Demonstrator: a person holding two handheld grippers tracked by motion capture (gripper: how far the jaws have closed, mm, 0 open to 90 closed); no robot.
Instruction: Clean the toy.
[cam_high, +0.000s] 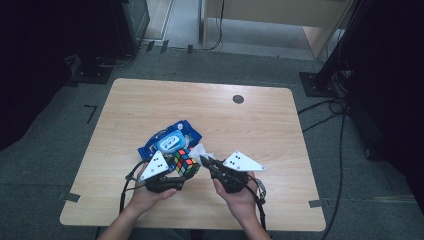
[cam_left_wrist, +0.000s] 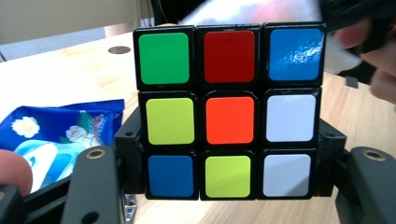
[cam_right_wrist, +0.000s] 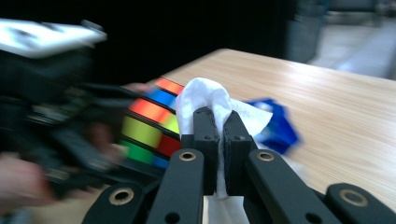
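A colourful puzzle cube (cam_high: 186, 161) (cam_left_wrist: 229, 112) (cam_right_wrist: 152, 123) is held just above the table's front middle, my left gripper (cam_high: 181, 176) (cam_left_wrist: 229, 177) shut on its two sides. The face toward the left gripper view carries green, red, blue, yellow, orange and white stickers. A white wet wipe (cam_high: 204, 152) (cam_right_wrist: 208, 100) is pinched in my right gripper (cam_high: 206, 162) (cam_right_wrist: 220, 126), whose jaws are shut on it. The wipe sits right beside the cube's upper right corner; in the left gripper view it blurs white (cam_left_wrist: 345, 58) behind that corner. A blue wet-wipe pack (cam_high: 169, 140) (cam_left_wrist: 56, 140) (cam_right_wrist: 275, 126) lies on the table behind the cube.
The wooden table (cam_high: 240, 130) has a dark round grommet (cam_high: 238, 99) (cam_left_wrist: 119, 49) near its far edge. Cables (cam_high: 330, 112) and dark stands are on the floor to the right; a pale cabinet (cam_high: 280, 15) stands beyond the table.
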